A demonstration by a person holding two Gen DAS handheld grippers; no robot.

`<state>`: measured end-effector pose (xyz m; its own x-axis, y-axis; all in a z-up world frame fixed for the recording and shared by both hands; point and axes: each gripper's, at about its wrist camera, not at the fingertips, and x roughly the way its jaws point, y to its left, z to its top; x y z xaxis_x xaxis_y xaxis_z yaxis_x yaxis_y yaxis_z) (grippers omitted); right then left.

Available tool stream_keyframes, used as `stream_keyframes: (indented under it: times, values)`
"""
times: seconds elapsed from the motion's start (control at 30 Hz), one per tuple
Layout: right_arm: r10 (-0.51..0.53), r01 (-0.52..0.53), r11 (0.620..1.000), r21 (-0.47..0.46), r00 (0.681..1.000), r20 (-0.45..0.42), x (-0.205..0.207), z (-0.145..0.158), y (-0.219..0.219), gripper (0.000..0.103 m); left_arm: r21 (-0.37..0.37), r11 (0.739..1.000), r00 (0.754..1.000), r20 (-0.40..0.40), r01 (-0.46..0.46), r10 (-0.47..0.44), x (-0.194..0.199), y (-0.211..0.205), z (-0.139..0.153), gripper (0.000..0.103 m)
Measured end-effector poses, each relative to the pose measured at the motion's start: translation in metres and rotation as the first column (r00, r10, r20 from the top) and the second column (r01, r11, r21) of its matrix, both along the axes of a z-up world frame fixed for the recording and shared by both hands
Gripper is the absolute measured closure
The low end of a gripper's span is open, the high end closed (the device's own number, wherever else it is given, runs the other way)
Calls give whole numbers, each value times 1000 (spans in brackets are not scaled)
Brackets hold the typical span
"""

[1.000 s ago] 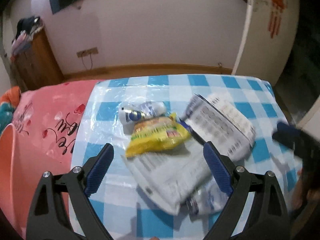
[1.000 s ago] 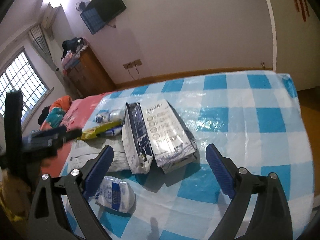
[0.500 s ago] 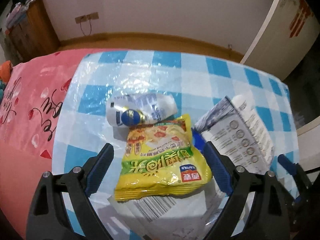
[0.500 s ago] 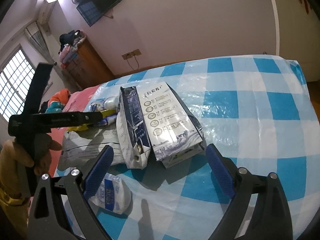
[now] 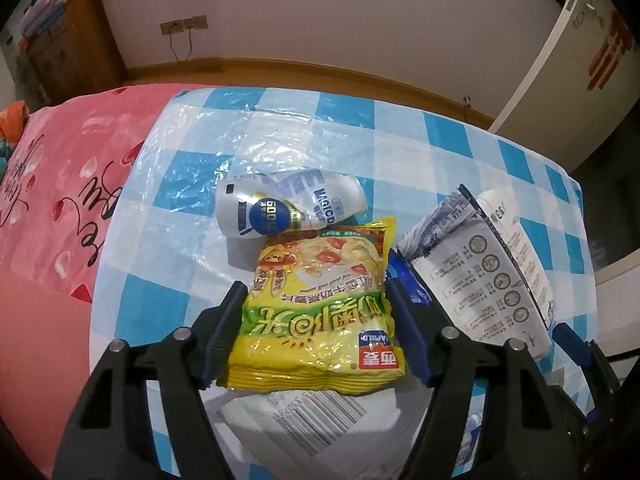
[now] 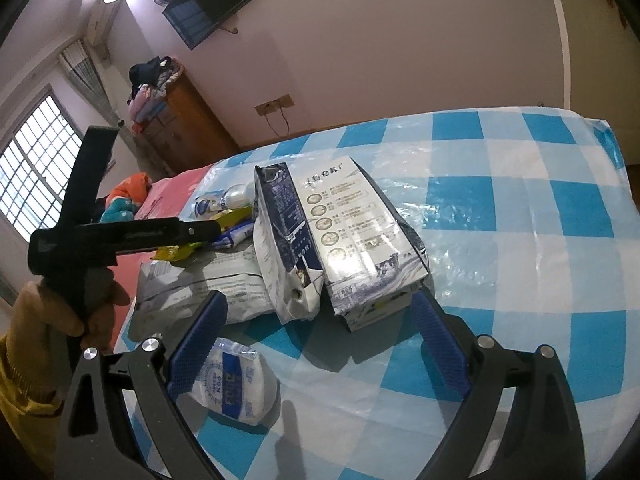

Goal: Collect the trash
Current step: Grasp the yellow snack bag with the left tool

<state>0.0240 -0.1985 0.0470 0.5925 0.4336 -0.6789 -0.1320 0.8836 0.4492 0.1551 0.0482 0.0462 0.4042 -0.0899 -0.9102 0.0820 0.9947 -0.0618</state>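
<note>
A yellow snack packet [image 5: 320,312] lies on top of a grey-white mailer bag [image 5: 304,416] on the blue-checked table [image 5: 192,240]. My left gripper [image 5: 316,292] is shut on the packet, a blue pad pressing each long side. Just beyond it lies a crumpled white pouch with a blue cap [image 5: 280,208]. A white and navy bag [image 6: 340,240] lies to the right. My right gripper [image 6: 318,320] stands open just short of that bag's near end. A small white-blue packet [image 6: 232,384] rests beside its left finger. A hand [image 6: 80,300] holds the left gripper [image 6: 200,230].
A pink bedcover [image 5: 52,200] borders the table on the left. A wooden cabinet [image 6: 180,128] piled with clothes stands by the far wall, under a wall screen [image 6: 208,4]. A white door [image 5: 560,60] is at the right. Bare checked cloth [image 6: 520,220] spreads right of the bags.
My left gripper has moved forward and down over the yellow packet, and its fingers have drawn in against the packet's sides. The right gripper has edged closer to the white and navy bag.
</note>
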Motion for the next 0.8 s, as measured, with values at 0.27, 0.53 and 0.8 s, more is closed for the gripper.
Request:
stream_keyframes:
  times: [0.27,0.53,0.8]
  values:
    - [8,-8,1000,-2,1000,5,0,3,1,11,-40,999,1000,24,16,-15,-22,-2,6,43]
    - [11,-10,1000,-19,999,44,-3,12,2,11,-41,993,993,43,113,-111,-69,-24,8,44]
    - [32,-31,999,-19,997,73,-7,18,8,11,9,988,986,61,156,-156,-84,-34,11,43]
